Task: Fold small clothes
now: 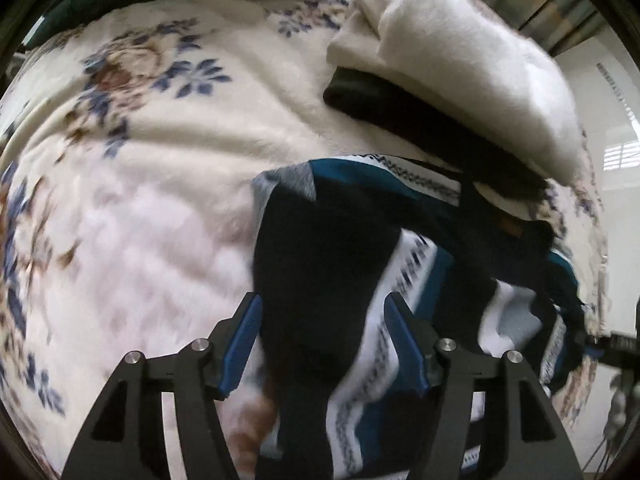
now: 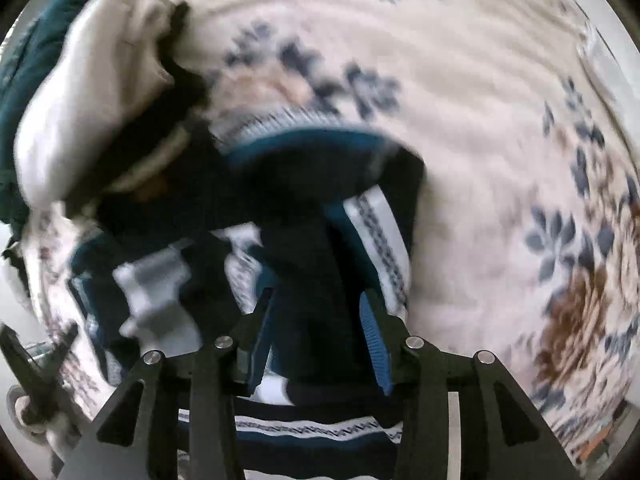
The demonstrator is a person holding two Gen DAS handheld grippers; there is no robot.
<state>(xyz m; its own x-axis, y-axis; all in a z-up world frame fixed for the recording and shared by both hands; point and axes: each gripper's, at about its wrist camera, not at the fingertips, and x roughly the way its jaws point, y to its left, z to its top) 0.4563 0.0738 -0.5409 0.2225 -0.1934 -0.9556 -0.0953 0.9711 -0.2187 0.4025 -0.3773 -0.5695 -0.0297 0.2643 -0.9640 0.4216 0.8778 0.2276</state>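
A dark blue, teal and white patterned sweater (image 1: pixel 352 248) lay crumpled on the floral blanket (image 1: pixel 160 140) of the bed, just beside a folded white garment (image 1: pixel 460 72) stacked on a black one (image 1: pixel 360 96). The left gripper (image 1: pixel 322 344) hung over the knit, jaws apart — no pad pressing on cloth. The right gripper (image 2: pixel 318 340) stood likewise, jaws parted above a dark fold — blur hid any contact.

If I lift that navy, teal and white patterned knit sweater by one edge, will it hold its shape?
Probably not: the navy, teal and white patterned knit sweater already drapes in soft folds. It looks thick, so likely fairly heavy. Its knit should grip rather than slip.
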